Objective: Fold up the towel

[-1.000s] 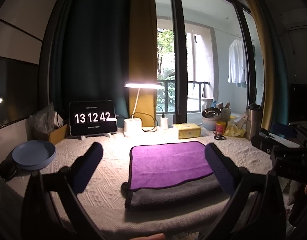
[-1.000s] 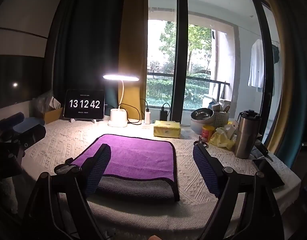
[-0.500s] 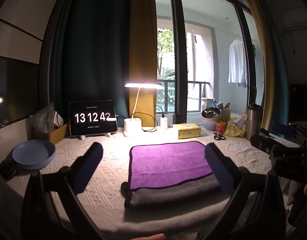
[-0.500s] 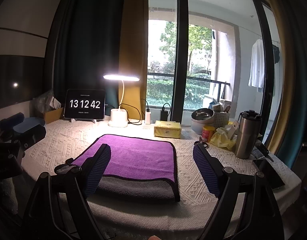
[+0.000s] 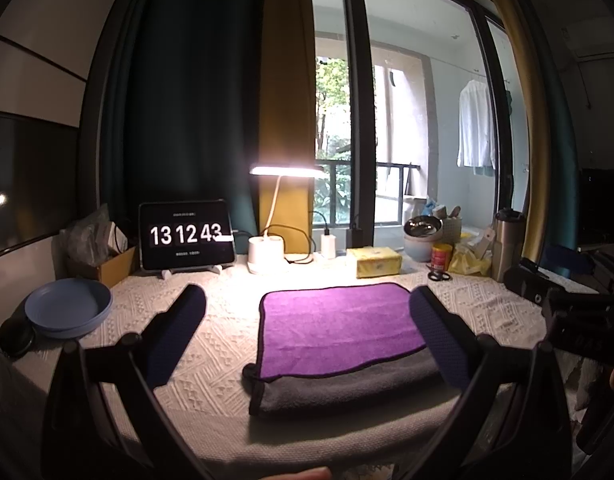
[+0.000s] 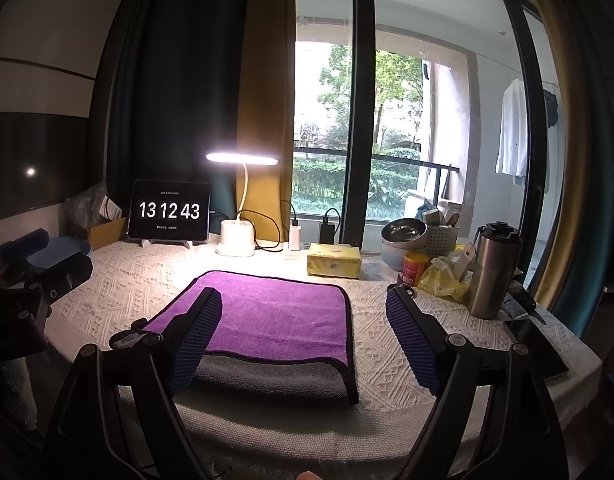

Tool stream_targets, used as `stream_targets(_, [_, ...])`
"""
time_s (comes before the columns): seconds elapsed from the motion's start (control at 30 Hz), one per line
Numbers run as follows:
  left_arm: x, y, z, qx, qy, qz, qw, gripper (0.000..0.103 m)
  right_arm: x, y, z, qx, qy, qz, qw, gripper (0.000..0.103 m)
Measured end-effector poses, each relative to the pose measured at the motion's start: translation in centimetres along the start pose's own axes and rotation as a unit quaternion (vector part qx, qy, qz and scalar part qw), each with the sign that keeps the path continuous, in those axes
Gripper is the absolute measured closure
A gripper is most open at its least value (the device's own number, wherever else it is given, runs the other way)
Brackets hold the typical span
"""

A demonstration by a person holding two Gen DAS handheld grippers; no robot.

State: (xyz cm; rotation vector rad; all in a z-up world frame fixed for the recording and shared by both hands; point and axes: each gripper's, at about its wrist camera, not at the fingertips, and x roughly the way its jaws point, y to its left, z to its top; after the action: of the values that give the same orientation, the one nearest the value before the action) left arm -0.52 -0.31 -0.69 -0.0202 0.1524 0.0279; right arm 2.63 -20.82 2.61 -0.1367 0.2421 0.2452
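A towel [image 5: 339, 328], purple on top and grey beneath, lies folded flat on the white knitted tablecloth; it also shows in the right wrist view [image 6: 279, 320]. A grey strip sticks out along its near edge. My left gripper [image 5: 307, 300] is open and empty, held above the near table edge, fingers on either side of the towel's left half. My right gripper [image 6: 303, 300] is open and empty, hovering above the towel's near right part. Neither touches the towel.
A blue plate [image 5: 69, 308] sits at the left. At the back stand a tablet clock [image 5: 186, 235], a lit desk lamp [image 5: 267, 252], a yellow tissue pack [image 5: 378, 261], bowls, a can and a steel tumbler [image 6: 493, 272]. A dark phone [image 6: 539, 346] lies at the right edge.
Nothing has visibly moved; only the clock has ticked from 13:12:42 to 13:12:43.
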Motion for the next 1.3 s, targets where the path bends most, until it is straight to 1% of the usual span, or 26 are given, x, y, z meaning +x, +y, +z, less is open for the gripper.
stream_targets(0.3, [0.2,0.1,0.0,-0.002,0.005,-0.002,1.0000,0.001,0.3,-0.1,0.2,0.001,0.004,0.002,1.000,0.016])
stream_targets(0.67, [2.9,0.1,-0.2,-0.005,0.048,0.004,0.9988,0.001,2.7,-0.6,-0.1,0.009,0.033,0.008,0.999,0.016])
stream_targets(0.83, [4.7,0.2,-0.9,-0.003,0.080,0.010,0.9968,0.001,4.3,-1.0,-0.7,0.011,0.053,0.015,0.998,0.016])
stream_targets(1.0, [7.1,0.8,-2.0,-0.008,0.124,0.012,0.9922,0.001,6.3,-1.6,-1.5,0.021,0.086,0.022,0.996,0.016])
stream_targets(1.17, [9.6,1.0,-3.5,-0.016,0.174,0.011,0.9846,0.001,8.3,-2.2,-2.5,0.031,0.117,0.031,0.992,0.016])
stream_targets(1.3, [11.2,1.1,-4.7,-0.018,0.205,0.011,0.9785,0.002,9.9,-2.5,-3.2,0.034,0.140,0.038,0.989,0.017])
